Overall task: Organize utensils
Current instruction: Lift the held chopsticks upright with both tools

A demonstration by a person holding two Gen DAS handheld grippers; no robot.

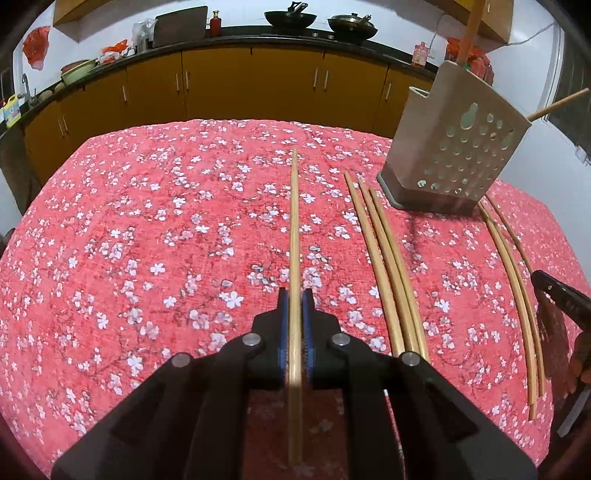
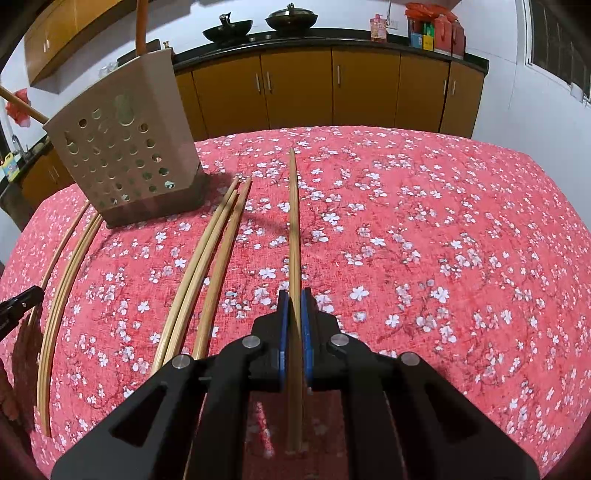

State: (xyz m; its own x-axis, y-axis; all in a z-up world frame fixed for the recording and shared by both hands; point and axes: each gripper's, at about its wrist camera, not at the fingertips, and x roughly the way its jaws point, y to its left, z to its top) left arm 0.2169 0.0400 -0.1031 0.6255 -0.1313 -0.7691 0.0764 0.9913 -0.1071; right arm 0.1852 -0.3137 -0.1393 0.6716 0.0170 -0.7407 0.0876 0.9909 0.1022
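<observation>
The left gripper (image 1: 295,299) was clamped shut on one wooden chopstick (image 1: 294,221) pointing toward twelve o'clock. The right gripper (image 2: 294,299) likewise pinched another chopstick (image 2: 294,221). Loose chopsticks (image 1: 384,258) lay on the floral tablecloth (image 1: 147,240); the perforated utensil holder (image 1: 454,147) stood at one o'clock.

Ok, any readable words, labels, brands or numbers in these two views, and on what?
None can be read.
Pink bottle on the counter: label too blurred.
Boxes beside it: print too small.
Yellow jug by the sink: label blurred.
Holder, chopsticks and cloth: no text.
</observation>
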